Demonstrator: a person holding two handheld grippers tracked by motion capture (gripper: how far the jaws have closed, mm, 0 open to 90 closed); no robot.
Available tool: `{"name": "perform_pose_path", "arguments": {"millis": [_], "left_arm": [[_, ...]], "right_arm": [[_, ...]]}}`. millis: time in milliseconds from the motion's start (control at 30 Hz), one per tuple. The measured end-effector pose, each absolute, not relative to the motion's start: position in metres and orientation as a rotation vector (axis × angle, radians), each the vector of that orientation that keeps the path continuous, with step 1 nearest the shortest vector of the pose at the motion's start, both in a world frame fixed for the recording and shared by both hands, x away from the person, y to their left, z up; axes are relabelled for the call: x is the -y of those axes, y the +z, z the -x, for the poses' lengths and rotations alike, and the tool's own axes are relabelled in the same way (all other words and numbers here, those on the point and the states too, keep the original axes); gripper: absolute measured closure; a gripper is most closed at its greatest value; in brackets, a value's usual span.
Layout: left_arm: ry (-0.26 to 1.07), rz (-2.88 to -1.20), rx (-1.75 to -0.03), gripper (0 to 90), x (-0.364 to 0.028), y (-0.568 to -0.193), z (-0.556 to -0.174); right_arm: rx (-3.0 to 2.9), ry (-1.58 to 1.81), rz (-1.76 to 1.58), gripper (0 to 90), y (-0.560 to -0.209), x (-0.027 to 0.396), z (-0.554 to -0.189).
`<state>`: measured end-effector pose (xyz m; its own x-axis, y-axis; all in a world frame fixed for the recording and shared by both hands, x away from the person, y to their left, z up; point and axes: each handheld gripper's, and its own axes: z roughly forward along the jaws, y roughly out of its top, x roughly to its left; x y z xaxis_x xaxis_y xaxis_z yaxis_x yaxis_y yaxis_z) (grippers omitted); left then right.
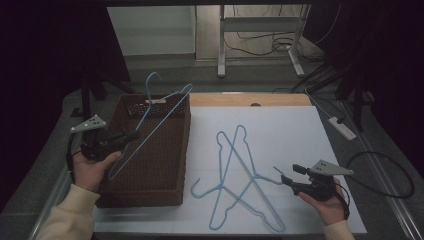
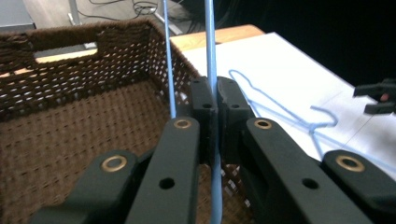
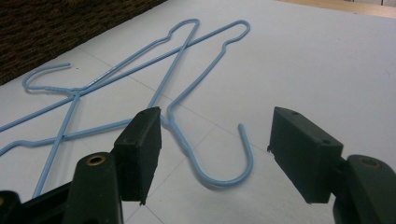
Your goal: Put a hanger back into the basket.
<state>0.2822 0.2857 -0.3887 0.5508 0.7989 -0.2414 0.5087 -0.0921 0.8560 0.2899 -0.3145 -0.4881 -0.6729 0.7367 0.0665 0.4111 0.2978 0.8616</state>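
My left gripper is shut on the wire of a blue hanger, which it holds tilted over a brown wicker basket. In the left gripper view the pads pinch that wire above the basket's floor. Two more blue hangers lie crossed on the white table top, one with its neck at the left, the other at the right. My right gripper is open just above the table. The right-hand hanger's hook lies between its jaws, touching neither pad.
The basket stands on the left half of the white sheet, with a wooden strip behind it. A white power strip and cables lie on the floor to the right. A desk frame stands beyond the table.
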Motion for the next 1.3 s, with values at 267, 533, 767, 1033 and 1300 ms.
{"name": "perform_pose_path", "arguments": {"millis": [267, 533, 767, 1033, 1300], "left_arm": [[0.367, -1.779, -1.119, 86.8, -0.304, -0.401, -0.277], [0.367, -1.802, -1.139, 86.7, -0.311, -0.407, -0.279], [0.355, -1.854, -1.182, 86.7, -0.306, -0.420, -0.293], [0.336, -1.905, -1.200, 86.7, -0.296, -0.430, -0.306], [0.339, -1.947, -1.303, 86.6, -0.298, -0.444, -0.315]], "right_arm": [[-2.234, 1.309, -1.029, 34.9, -0.489, 0.313, -0.290], [-2.241, 1.296, -1.027, 34.8, -0.490, 0.313, -0.290], [-2.245, 1.288, -1.026, 34.8, -0.490, 0.312, -0.290], [-2.248, 1.281, -1.031, 34.7, -0.491, 0.312, -0.291], [-2.223, 1.275, -1.059, 34.8, -0.491, 0.315, -0.292]]}}
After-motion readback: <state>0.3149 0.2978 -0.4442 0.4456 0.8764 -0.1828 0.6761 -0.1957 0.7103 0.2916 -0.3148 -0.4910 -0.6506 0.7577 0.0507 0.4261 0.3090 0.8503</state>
